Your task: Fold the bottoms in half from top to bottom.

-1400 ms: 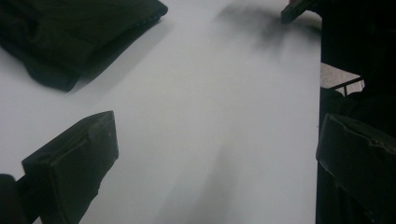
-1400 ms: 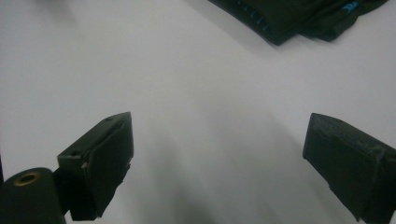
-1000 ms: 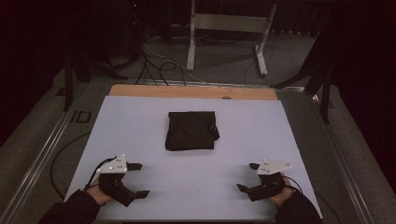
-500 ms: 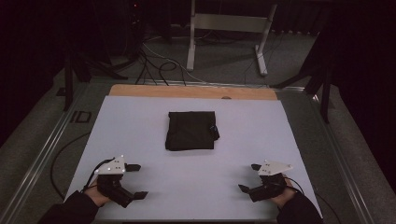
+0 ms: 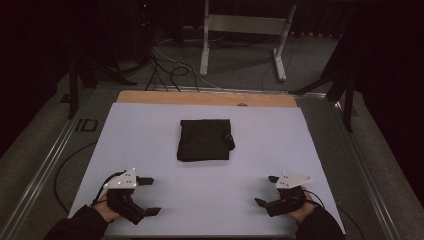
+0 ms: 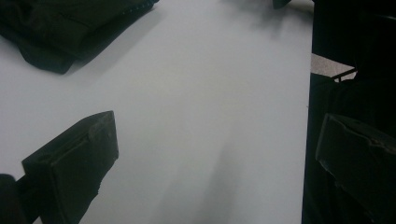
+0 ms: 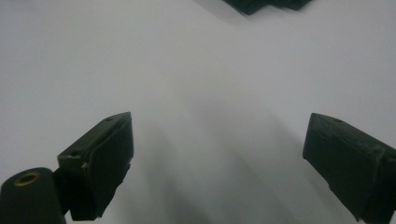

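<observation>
**Both grippers open at the near edge, folded cloth at centre**

White table top [image 5: 165,130] fills the work area, with a wooden strip along its far edge and dark floor with cables beyond.

Left gripper [image 5: 147,196]: jaws spread wide, nothing between them. In the left gripper view the gap between the jaws shows bare white surface. The gripper sits near the near left corner of the table, held by the person's left hand [image 5: 106,211].

Right gripper [image 5: 266,190]: jaws likewise spread wide and empty; the right gripper view shows bare table between them. It sits near the near right corner, held by the right hand [image 5: 303,210].

Folded black cloth [image 5: 205,139]: lies flat at the table centre, well apart from both grippers, roughly midway between them and farther out.
</observation>
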Available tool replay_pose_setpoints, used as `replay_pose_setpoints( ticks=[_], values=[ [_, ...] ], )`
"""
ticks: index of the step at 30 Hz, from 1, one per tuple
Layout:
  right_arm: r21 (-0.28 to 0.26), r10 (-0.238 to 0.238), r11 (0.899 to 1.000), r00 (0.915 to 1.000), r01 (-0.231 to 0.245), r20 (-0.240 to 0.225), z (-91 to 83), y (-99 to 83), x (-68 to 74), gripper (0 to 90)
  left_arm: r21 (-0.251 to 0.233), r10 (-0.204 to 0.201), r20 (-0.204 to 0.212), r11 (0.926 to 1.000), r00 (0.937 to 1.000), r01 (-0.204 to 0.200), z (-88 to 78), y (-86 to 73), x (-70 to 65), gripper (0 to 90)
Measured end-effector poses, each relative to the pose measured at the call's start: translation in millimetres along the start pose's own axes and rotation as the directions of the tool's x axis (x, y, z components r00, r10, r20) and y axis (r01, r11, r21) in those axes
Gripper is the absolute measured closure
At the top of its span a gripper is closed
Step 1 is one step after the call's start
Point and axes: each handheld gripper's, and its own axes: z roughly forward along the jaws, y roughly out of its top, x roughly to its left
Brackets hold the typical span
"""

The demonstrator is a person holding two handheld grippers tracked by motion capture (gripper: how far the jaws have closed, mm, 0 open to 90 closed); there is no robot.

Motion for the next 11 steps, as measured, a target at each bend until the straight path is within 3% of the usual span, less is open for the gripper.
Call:
replay_pose_setpoints(
  ticks=[11],
  values=[
    [0.015,0.009,1.0,0.9999,-0.01,0.01,1.0,-1.8,-0.8,9.0,-0.016,-0.001,-0.007,0.9999,1.0,0.001,-1.4,0.2,0.5,0.0]
  ],
)
